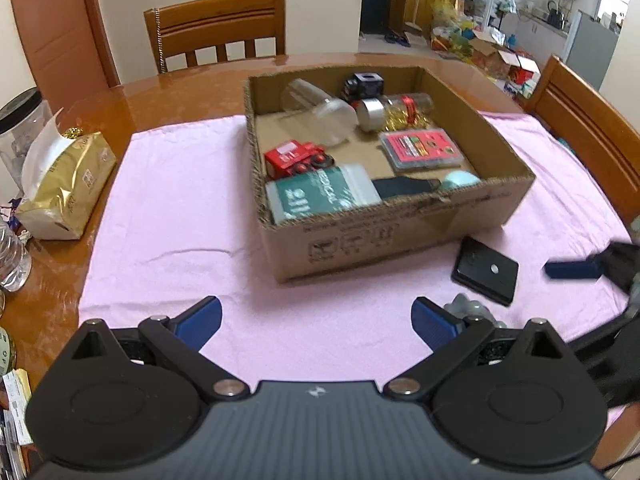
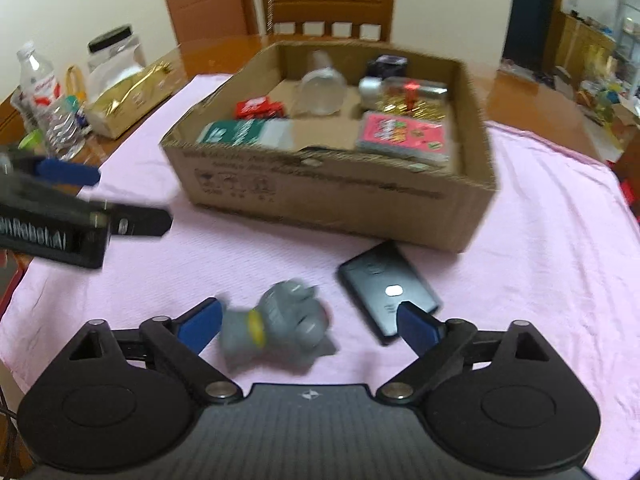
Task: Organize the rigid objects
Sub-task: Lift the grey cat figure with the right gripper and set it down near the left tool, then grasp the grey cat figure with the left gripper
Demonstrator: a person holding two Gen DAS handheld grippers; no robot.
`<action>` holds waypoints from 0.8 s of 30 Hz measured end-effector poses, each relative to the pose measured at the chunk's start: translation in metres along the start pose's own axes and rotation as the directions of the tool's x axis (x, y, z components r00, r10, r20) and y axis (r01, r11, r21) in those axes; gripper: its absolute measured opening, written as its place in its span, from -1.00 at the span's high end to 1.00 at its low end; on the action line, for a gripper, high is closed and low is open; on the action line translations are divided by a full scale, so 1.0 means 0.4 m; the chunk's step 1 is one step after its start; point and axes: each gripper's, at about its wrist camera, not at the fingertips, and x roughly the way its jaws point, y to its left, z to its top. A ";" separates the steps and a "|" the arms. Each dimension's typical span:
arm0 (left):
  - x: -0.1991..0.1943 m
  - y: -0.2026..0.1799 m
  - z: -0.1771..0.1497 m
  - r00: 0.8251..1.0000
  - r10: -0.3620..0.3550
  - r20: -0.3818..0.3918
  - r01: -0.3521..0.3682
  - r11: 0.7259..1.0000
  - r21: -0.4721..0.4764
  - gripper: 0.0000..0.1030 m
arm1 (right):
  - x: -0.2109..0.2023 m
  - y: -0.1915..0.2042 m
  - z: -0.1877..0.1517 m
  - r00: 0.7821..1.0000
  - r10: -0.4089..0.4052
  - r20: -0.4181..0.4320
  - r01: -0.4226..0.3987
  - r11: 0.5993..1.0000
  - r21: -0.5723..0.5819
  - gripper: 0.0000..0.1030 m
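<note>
A cardboard box (image 1: 380, 240) (image 2: 320, 196) stands on the pink cloth. Inside it lie a red toy truck (image 1: 298, 158), a green-labelled tub (image 1: 320, 196), a clear jar (image 1: 320, 110), a pink case (image 1: 420, 148) and several other items. A grey toy figure (image 2: 280, 328) lies on the cloth between the wide-apart fingers of my right gripper (image 2: 310, 322), near the left pad, and neither pad presses on it. Just past the right fingertip lies a flat black phone-like slab (image 2: 386, 284) (image 1: 486, 270). My left gripper (image 1: 316, 320) is open over bare cloth with nothing between its fingers.
A gold foil packet (image 1: 64, 184) (image 2: 128, 100), plastic bottles (image 2: 40, 88) and a black-lidded jar (image 2: 114, 46) crowd the table's left side. Wooden chairs (image 1: 218, 28) stand behind and to the right. The pink cloth (image 1: 180, 240) lies bare left of the box.
</note>
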 end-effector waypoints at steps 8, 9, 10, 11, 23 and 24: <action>0.001 -0.132 -0.023 1.000 -0.013 -0.020 0.013 1.000 0.005 -0.95 | -0.017 -0.157 -0.012 1.000 -0.018 0.012 0.018 1.000 0.004 -1.00; 0.005 -0.155 -0.030 1.000 -0.017 -0.026 0.018 1.000 0.019 -0.95 | -0.009 -0.178 -0.016 1.000 -0.018 0.005 0.018 1.000 -0.002 -1.00; 0.010 -0.177 -0.038 0.999 -0.006 -0.034 0.007 1.000 0.025 -0.95 | 0.001 -0.197 -0.021 1.000 -0.012 -0.001 0.012 1.000 -0.015 -1.00; 0.016 -0.195 -0.047 0.999 0.005 -0.045 -0.004 1.000 0.029 -0.95 | 0.012 -0.212 -0.024 1.000 -0.004 -0.012 0.004 1.000 -0.024 -1.00; 0.104 -0.214 -0.102 0.984 0.105 -0.144 -0.108 0.994 -0.013 -0.95 | 0.103 -0.236 -0.035 0.999 0.027 -0.045 -0.035 0.982 -0.187 -1.00; 0.105 -0.209 -0.103 0.983 0.111 -0.147 -0.115 0.993 -0.017 -0.95 | 0.100 -0.241 -0.036 0.999 0.015 -0.044 -0.023 0.982 -0.190 -1.00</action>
